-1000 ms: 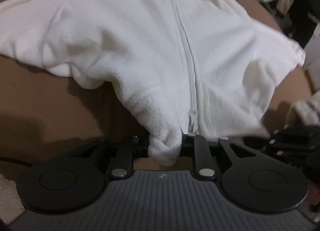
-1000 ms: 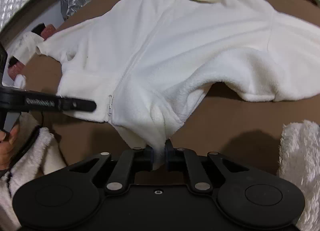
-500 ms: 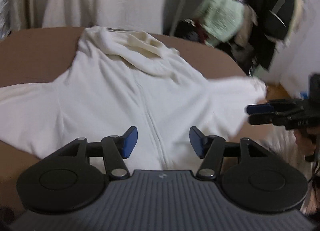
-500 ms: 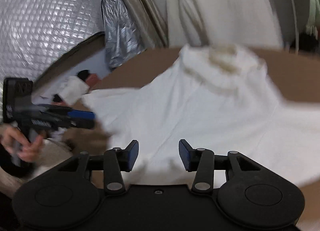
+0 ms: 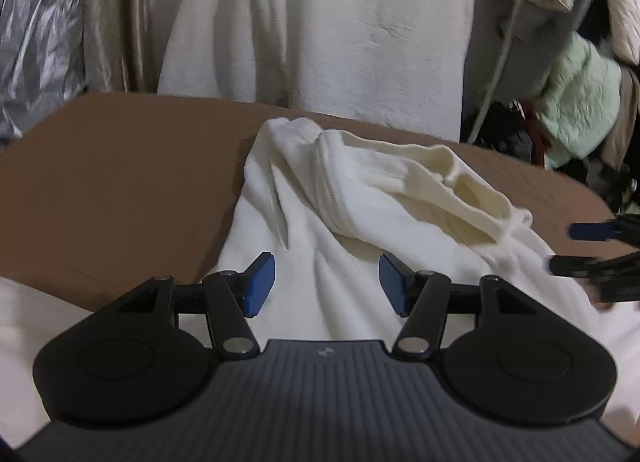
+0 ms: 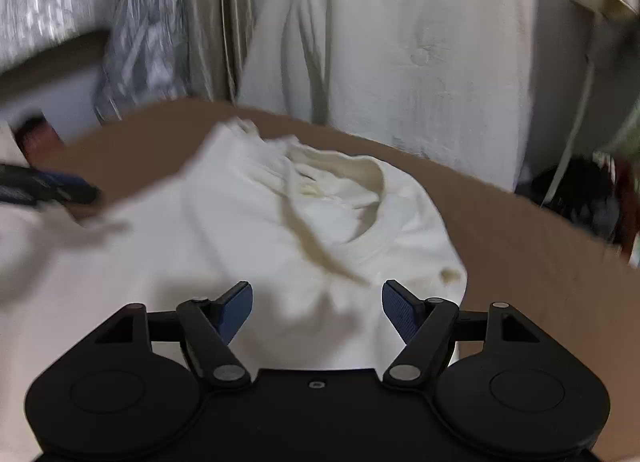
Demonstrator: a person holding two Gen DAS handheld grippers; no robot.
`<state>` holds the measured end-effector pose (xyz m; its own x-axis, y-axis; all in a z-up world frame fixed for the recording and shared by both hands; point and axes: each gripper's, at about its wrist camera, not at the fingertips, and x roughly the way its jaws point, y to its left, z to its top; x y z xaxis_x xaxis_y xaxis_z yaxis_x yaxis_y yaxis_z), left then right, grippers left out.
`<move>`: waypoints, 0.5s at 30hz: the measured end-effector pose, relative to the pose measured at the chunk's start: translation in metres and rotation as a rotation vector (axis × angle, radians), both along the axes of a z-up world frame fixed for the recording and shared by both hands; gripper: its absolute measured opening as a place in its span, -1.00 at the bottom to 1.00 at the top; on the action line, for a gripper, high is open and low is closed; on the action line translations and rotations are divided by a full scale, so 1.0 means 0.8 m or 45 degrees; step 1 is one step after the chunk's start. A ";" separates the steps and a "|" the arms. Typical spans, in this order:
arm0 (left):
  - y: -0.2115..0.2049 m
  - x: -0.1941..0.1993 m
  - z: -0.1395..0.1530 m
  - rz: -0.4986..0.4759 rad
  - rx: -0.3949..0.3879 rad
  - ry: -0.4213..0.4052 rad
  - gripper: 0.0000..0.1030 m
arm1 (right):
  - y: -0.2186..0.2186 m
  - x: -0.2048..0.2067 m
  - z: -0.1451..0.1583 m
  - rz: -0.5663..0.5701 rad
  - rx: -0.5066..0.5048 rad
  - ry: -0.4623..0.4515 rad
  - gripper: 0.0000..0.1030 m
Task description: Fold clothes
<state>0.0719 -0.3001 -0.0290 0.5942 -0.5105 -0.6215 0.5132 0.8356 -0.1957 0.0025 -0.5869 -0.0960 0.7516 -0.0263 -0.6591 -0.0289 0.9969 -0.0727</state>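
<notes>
Lay spread on the brown counter (image 5: 120, 182), the cream fleece hooded jacket (image 5: 360, 254), hood (image 5: 420, 182) bunched at the far end. Hovered over its upper body, the left claw (image 5: 327, 286), blue pads apart and empty; likewise the right claw (image 6: 316, 312), parted with nothing between. Best, by judgement, to pinch each shoulder seam through both layers, with matched bites, before carrying a fold, and to flatten the hood first lest it lump. Cut off below both views: hem and sleeves. Smeared by motion in the right view: the jacket's left side and the opposite claw. Behind, only a pale hanging garment (image 5: 320, 22) and a vague clothes heap (image 5: 580, 102).
</notes>
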 end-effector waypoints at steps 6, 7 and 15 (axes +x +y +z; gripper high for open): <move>0.026 0.032 -0.059 0.013 0.050 0.044 0.10 | -0.003 0.098 -0.068 0.069 -0.259 0.039 -0.27; 0.031 0.036 -0.065 0.025 0.059 0.055 0.10 | -0.013 0.106 -0.066 0.028 -0.234 0.022 -0.70; 0.052 0.058 -0.072 0.091 0.039 0.058 0.10 | -0.167 0.112 0.054 -0.447 -0.190 -0.297 -0.78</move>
